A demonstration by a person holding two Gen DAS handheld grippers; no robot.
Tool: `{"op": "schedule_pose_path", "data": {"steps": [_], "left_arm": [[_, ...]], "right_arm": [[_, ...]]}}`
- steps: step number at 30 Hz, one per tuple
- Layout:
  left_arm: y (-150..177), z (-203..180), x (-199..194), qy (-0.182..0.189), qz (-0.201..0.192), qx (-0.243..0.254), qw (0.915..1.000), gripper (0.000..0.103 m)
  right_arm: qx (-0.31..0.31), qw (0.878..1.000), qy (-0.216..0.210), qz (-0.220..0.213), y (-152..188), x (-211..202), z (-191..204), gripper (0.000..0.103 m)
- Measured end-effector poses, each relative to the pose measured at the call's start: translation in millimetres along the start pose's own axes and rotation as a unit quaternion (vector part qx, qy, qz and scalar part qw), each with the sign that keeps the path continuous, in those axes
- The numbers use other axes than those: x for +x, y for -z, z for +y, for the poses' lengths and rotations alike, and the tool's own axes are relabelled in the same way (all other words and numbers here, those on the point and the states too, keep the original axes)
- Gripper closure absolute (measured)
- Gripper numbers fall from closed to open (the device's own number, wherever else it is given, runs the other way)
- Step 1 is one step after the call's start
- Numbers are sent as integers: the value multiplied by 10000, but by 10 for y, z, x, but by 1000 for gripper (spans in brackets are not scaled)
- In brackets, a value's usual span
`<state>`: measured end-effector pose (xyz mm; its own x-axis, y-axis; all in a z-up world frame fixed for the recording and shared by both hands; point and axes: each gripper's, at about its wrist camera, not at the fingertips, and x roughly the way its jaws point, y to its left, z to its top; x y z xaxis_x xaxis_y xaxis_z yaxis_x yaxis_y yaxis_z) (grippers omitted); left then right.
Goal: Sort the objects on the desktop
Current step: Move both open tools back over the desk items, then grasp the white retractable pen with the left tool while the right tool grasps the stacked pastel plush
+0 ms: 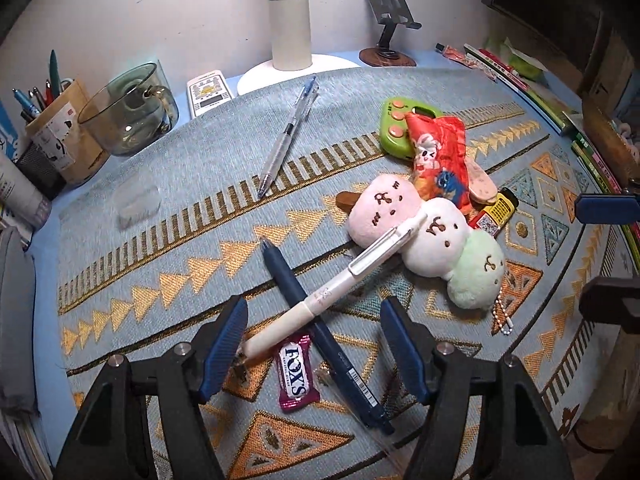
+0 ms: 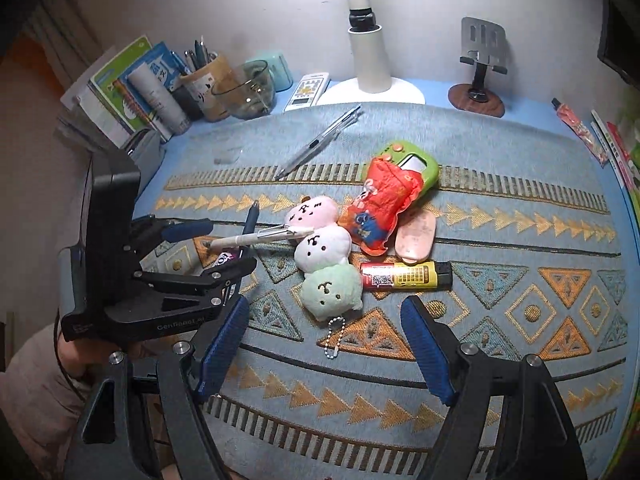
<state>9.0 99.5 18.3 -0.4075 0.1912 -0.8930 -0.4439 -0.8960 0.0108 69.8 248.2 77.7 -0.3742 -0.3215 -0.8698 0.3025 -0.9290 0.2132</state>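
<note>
My left gripper (image 1: 313, 312) stands open, pointing down over a white pen (image 1: 340, 284) that lies crossed on a dark blue pen (image 1: 320, 332), with a pink FOX'S candy (image 1: 296, 376) beside them. All three lie between its pads, and none is pressed. The white pen's cap end rests on a three-ball plush (image 1: 432, 236). In the right wrist view my right gripper (image 2: 325, 308) is open above the mat, just short of the plush (image 2: 324, 248) and a yellow lighter (image 2: 404, 276). The left gripper (image 2: 228, 246) shows at the left there.
A red snack packet (image 1: 440, 156) lies on a green gadget (image 1: 394, 128) and beside a pink case (image 1: 482, 188). A clear pen (image 1: 288, 136) lies further back. Along the wall stand a pen cup (image 1: 60, 132), glass mug (image 1: 128, 112), remote (image 1: 208, 92), lamp (image 1: 292, 40) and phone stand (image 1: 390, 20).
</note>
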Motion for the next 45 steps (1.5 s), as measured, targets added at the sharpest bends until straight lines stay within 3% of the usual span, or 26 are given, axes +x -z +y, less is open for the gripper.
{"op": "schedule_pose_path", "data": {"steps": [2, 9, 12, 17, 18, 20, 23, 33, 37, 45], "left_arm": [[1, 2, 39, 51, 11, 45, 10000, 42], [48, 1, 116, 59, -30, 121, 9999, 72], [58, 34, 97, 129, -73, -2, 9999, 84], [122, 146, 3, 361, -165, -485, 9980, 92], [142, 178, -32, 436, -189, -621, 9969, 93], [196, 227, -99, 545, -235, -874, 9944, 93], [265, 302, -138, 627, -246, -1170, 9908, 93], [146, 257, 1, 724, -271, -1198, 9898, 91], [113, 273, 19, 736, -276, -1243, 9891, 90], [169, 122, -155, 903, -272, -1213, 9881, 94]], "right_arm": [[-84, 9999, 110, 40, 1, 60, 37, 25], [-5, 9994, 224, 264, 32, 236, 37, 25], [6, 9993, 235, 306, 17, 296, 55, 25], [-85, 9994, 275, 191, -79, 430, 107, 27], [-106, 9993, 310, 169, -109, 466, 111, 28], [-176, 9991, 339, 157, -169, 546, 122, 45], [-274, 9985, 437, 189, -237, 689, 127, 52], [-366, 9977, 416, 384, -251, 984, 171, 51], [-573, 9967, 494, 299, -186, 979, 255, 61], [40, 9994, 281, 200, -55, 721, 85, 64]]}}
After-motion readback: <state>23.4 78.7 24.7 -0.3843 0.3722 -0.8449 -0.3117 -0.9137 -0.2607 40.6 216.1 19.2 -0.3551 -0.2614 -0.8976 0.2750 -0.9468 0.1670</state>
